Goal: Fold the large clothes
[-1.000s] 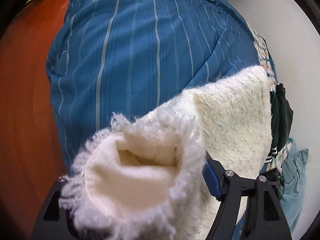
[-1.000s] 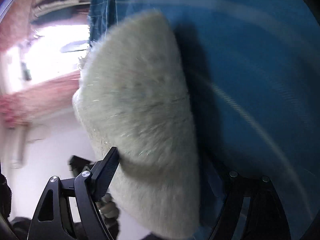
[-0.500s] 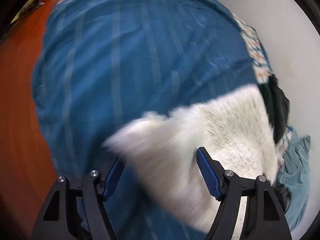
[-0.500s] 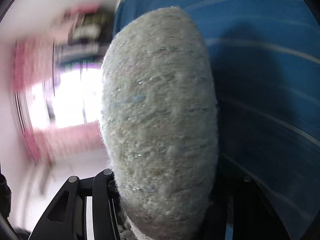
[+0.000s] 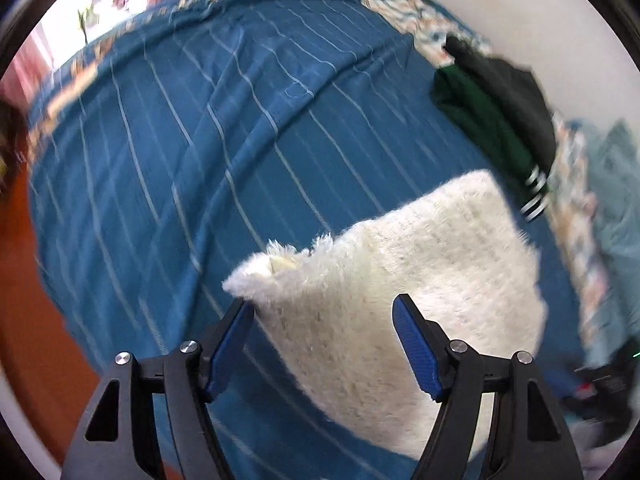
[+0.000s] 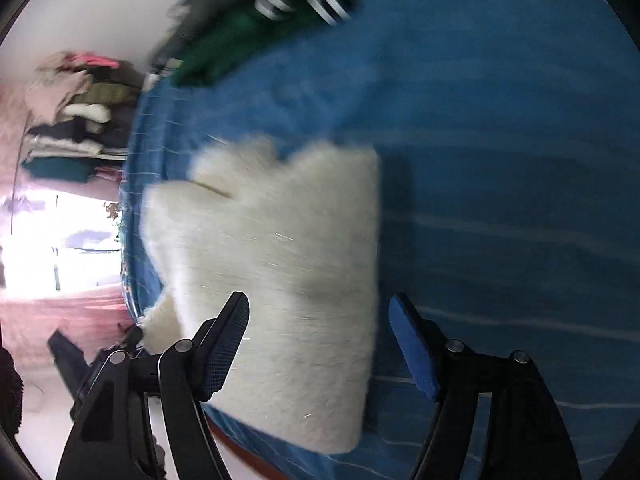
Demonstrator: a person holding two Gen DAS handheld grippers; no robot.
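A fluffy cream knit garment [image 5: 404, 304] lies folded in a rough rectangle on the blue striped bedspread [image 5: 224, 128]. It also shows in the right wrist view [image 6: 280, 272]. My left gripper [image 5: 324, 340] is open and empty, just above the garment's near edge. My right gripper [image 6: 320, 336] is open and empty, over the garment's near part. Neither gripper touches the garment.
A dark green and black garment with white stripes [image 5: 496, 120] lies at the bed's far right edge, also seen in the right wrist view [image 6: 256, 28]. A patterned cloth [image 5: 404, 8] lies along the white wall. Shelves of folded clothes [image 6: 76, 120] stand beyond the bed. Reddish floor [image 5: 36, 360] borders the bed.
Both grippers let go of the cream garment and opened. The garment dropped flat onto the bedspread, and both grippers pulled back from it.
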